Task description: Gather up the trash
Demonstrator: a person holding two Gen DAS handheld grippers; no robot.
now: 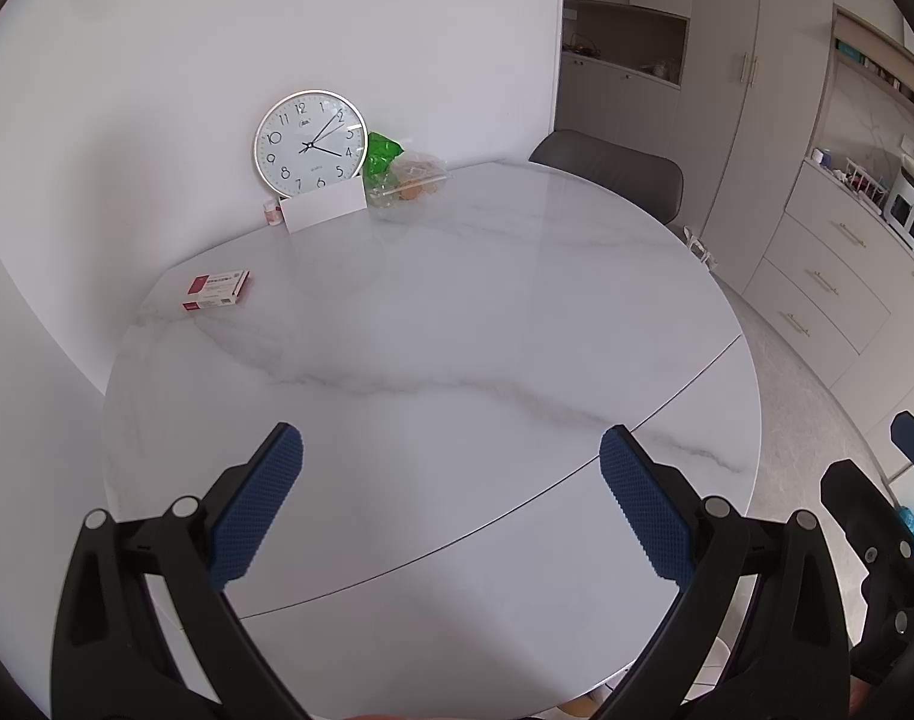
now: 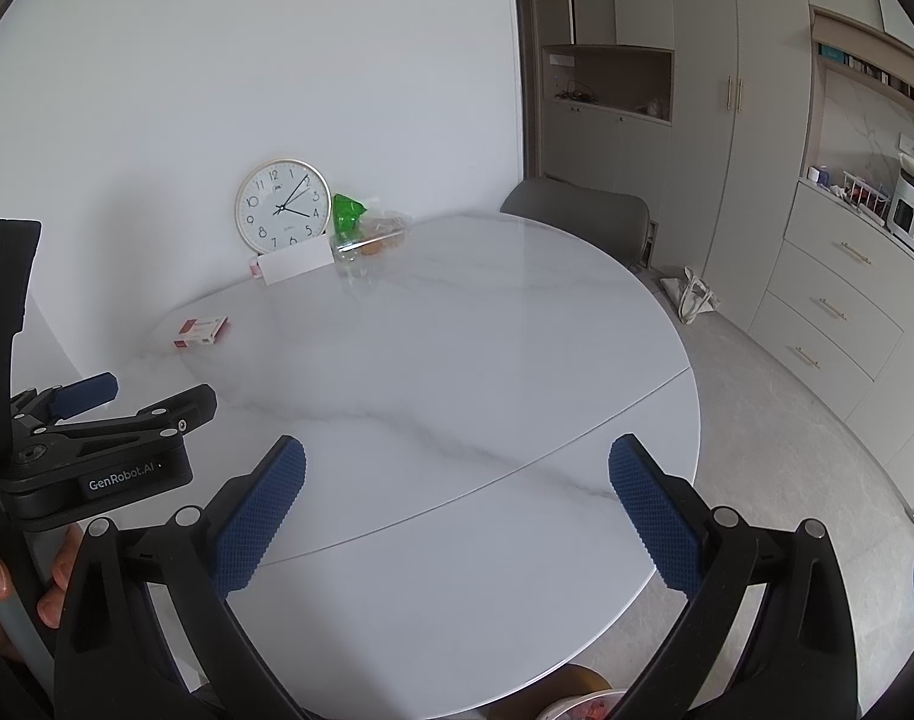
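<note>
Left tool (image 1: 451, 450): filled the bottom of the left wrist view, blue-padded fingers (image 1: 259, 504) spread wide apart, released, nothing between them, hovering over the near edge of the desk.
Right tool (image 2: 457, 462): filled the bottom of the right wrist view, likewise spread wide and released, gripping nothing.
Hand (image 2: 1, 588): fingertips showed at the lower left of the right wrist view, wrapped round the left tool's handle.
Desk (image 1: 457, 348): round, white marble pattern with a grey vein and a seam crossing its near part.
Red and white box (image 1: 217, 290): lay flat at the centre left of the frame, near the desk's left edge, well apart from both tools.
Green wrapper (image 1: 382, 153): upper middle, at the far side of the desk, just beside the clock.
Clear plastic packaging (image 1: 412, 180): touching the green wrapper, contents too small to tell.
Clock (image 1: 310, 141): leaned against the wall, upright.
White card (image 1: 325, 210): stood in front of the clock's lower edge.
Grey chair (image 1: 613, 171): behind the desk, upper right.
</note>
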